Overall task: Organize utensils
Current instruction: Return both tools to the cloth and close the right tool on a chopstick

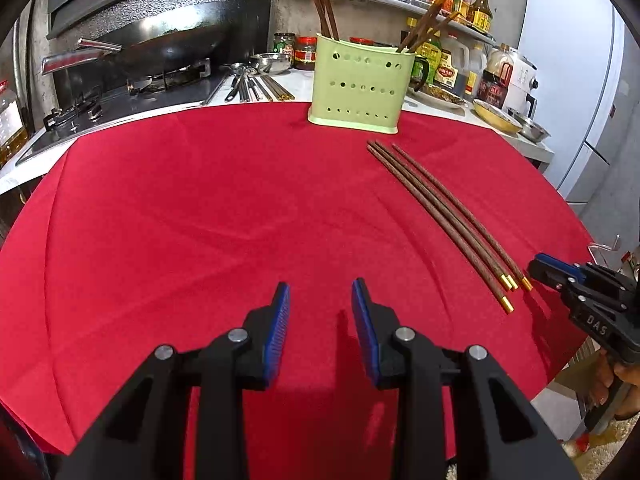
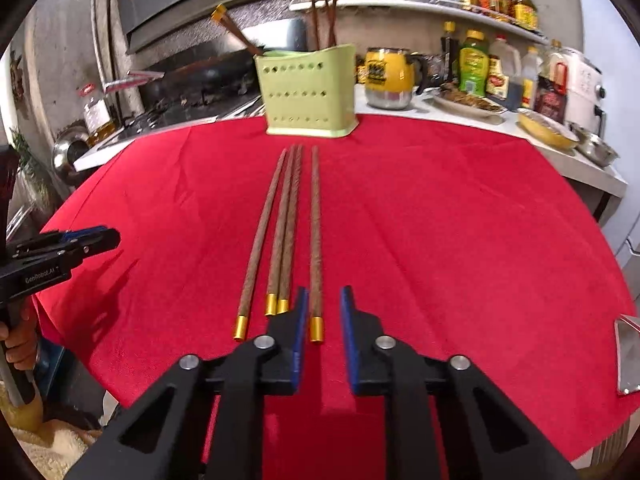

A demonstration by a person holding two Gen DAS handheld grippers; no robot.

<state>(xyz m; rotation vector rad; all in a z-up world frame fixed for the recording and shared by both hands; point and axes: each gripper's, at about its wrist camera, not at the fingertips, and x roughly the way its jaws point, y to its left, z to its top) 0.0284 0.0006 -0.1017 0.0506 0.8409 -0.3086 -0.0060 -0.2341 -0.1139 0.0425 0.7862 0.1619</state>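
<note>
Four chopsticks (image 2: 288,232) lay on the red cloth (image 2: 440,240) before the green holder (image 2: 310,92). Right gripper (image 2: 324,300) hovered parted around one gold tip; left gripper (image 1: 320,292) gaped, holding nothing.

A matt red cloth (image 1: 200,208) covered the surface, softly creased. The four loose chopsticks (image 2: 288,220) at twelve o'clock from the right gripper (image 2: 324,300) looked like dark, grainy wood, each capped with shiny gold-coloured metal. The utensil holder (image 1: 360,84) was pale green plastic, smooth and perforated. Both grippers had matt black plastic bodies, bright metal pivot pins and ribbed blue pads (image 1: 278,320) lining the jaws. At ten o'clock from the left gripper (image 1: 320,294), the wok (image 1: 168,48) showed dark, glossy metal. The fridge (image 1: 576,80) looked smooth and white.
</note>
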